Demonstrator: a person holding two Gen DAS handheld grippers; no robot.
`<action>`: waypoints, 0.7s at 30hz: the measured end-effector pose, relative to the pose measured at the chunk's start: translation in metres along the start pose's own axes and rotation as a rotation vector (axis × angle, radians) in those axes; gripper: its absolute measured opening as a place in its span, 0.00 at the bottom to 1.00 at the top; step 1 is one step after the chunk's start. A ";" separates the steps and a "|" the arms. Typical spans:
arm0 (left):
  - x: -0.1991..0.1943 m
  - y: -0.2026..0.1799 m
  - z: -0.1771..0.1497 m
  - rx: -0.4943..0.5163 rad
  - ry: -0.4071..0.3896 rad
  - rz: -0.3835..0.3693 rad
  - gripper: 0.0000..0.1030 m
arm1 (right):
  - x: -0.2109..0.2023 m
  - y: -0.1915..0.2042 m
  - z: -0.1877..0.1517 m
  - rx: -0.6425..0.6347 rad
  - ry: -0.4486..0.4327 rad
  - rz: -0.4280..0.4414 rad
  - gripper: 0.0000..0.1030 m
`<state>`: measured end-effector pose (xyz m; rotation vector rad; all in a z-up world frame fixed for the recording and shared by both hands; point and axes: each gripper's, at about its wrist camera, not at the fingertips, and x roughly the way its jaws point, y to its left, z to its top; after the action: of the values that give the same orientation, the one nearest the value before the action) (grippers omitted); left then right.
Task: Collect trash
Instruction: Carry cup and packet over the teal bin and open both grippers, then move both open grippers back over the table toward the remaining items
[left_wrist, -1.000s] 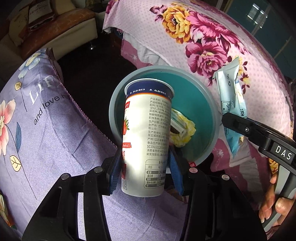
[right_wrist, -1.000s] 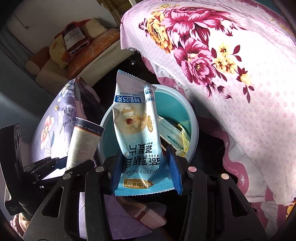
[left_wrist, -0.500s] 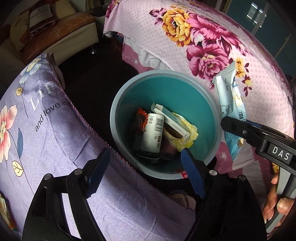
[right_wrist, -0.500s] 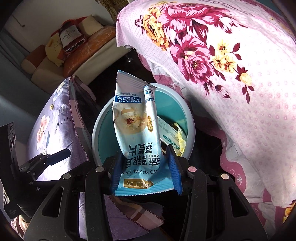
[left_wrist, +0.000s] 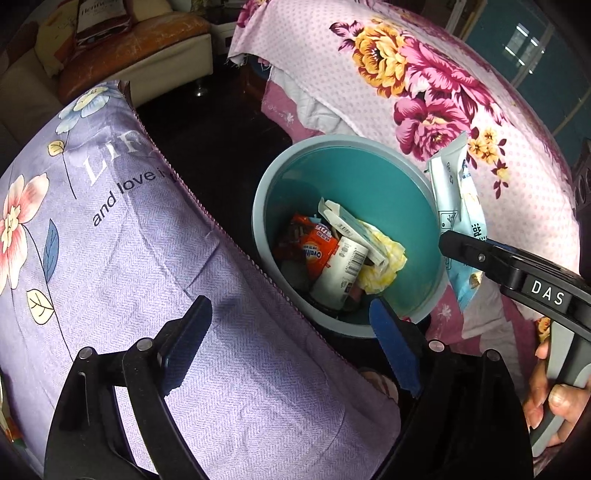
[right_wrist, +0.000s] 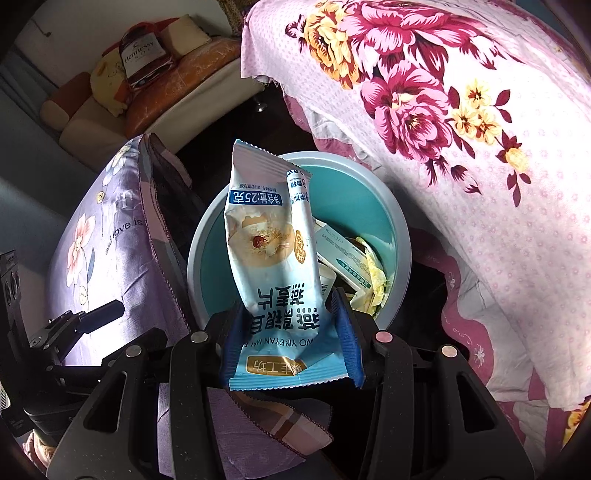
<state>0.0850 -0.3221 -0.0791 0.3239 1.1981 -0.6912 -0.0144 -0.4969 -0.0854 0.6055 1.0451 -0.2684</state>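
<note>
Left tongs (left_wrist: 288, 343): jaws apart, just been opening, nothing between them, over the lavender pillow (left_wrist: 110, 236). Teal bin (left_wrist: 369, 177): white yogurt cup (left_wrist: 338, 271) lying inside among wrappers. Right tongs (right_wrist: 290, 334): clamped on a blue oat-flake packet (right_wrist: 273, 254) above the bin.

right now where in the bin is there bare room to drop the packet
The far and right side of the bin is bare teal wall and floor beyond the yellow wrapper. The near-left is crowded: white cup, orange packet, flat carton.
</note>
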 end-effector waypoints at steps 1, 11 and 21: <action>0.000 0.002 -0.001 -0.005 0.000 -0.001 0.86 | 0.001 0.002 0.000 -0.001 0.001 -0.003 0.42; -0.011 0.031 -0.014 -0.060 -0.015 -0.023 0.88 | 0.007 0.023 -0.003 -0.020 0.014 -0.036 0.64; -0.025 0.071 -0.039 -0.137 -0.020 -0.036 0.89 | 0.009 0.056 -0.012 -0.063 0.052 -0.036 0.74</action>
<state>0.0973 -0.2389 -0.0785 0.1813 1.2279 -0.6390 0.0083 -0.4443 -0.0792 0.5397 1.1119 -0.2517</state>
